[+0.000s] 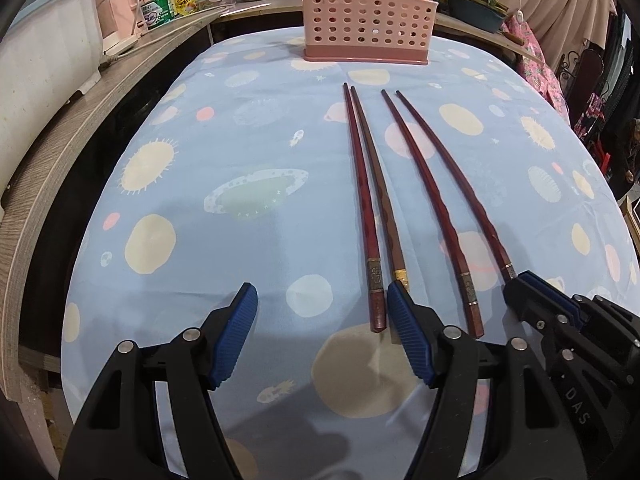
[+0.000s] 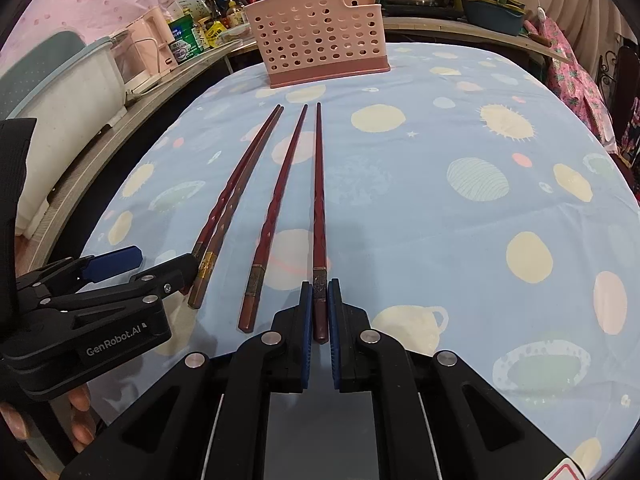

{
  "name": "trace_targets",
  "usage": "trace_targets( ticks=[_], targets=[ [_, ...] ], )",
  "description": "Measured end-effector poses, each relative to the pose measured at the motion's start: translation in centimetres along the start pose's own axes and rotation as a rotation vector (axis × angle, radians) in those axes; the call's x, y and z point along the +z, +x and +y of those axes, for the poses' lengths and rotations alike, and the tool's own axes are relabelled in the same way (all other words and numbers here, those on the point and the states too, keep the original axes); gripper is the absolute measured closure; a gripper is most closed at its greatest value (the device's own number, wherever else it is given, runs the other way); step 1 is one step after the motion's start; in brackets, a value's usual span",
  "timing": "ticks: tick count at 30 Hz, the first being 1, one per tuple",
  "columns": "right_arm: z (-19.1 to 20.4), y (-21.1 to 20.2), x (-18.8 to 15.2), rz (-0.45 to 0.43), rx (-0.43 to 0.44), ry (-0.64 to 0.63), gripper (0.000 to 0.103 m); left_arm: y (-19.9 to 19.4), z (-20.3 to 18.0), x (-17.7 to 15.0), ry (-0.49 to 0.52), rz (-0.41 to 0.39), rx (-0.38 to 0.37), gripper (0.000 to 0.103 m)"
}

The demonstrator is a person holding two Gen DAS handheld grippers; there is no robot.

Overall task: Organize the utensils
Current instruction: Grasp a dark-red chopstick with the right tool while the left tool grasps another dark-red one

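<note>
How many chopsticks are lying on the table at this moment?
4. All lie on the tablecloth before the pink basket: two touching on the left, a third further right, and the rightmost with its end between the right gripper fingers. None appears hidden.

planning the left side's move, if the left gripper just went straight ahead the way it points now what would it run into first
The left gripper points over bare tablecloth, left of the chopsticks. The way looks free up to the pink utensil basket at the far end, which it might only clip; depth is unclear.
</note>
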State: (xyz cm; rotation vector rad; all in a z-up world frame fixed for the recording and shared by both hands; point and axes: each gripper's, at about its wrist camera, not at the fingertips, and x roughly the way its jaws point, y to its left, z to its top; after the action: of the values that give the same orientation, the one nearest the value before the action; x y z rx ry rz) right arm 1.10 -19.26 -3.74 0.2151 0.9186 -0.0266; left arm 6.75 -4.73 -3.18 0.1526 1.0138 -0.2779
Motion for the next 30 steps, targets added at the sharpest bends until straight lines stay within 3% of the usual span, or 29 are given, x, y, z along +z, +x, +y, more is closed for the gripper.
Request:
trace_targets(
  ticks=[13, 15, 17, 19, 21, 30],
  targets=[
    [0.04, 0.00, -0.05, -0.001, -0.002, -0.002, 0.096, 0.73, 0.03, 0.46, -0.011, -0.003, 0.012, 0.039],
    [0.04, 0.00, -0.06, -0.001, -0.002, -0.003, 0.096, 0.72, 0.00, 0.54, -0.008, -0.006, 0.008, 0.048],
    [0.05, 0.01, -0.05, -0.001, -0.003, -0.005, 0.096, 0.52, -0.07, 0.58, 0.001, -0.010, 0.002, 0.071],
    [0.06, 0.00, -0.03, -0.001, -0.003, -0.005, 0.096, 0.41, -0.03, 0.64, -0.003, -0.007, -0.007, 0.085],
    [0.06, 0.00, -0.03, -0.001, -0.004, -0.007, 0.096, 0.38, 0.18, 0.65, -0.011, -0.001, -0.022, 0.093],
    [0.34, -0.06, 0.13, 0.007, -0.022, -0.018, 0.096, 0.16, 0.42, 0.63, -0.015, 0.025, -0.051, 0.096]
  ],
)
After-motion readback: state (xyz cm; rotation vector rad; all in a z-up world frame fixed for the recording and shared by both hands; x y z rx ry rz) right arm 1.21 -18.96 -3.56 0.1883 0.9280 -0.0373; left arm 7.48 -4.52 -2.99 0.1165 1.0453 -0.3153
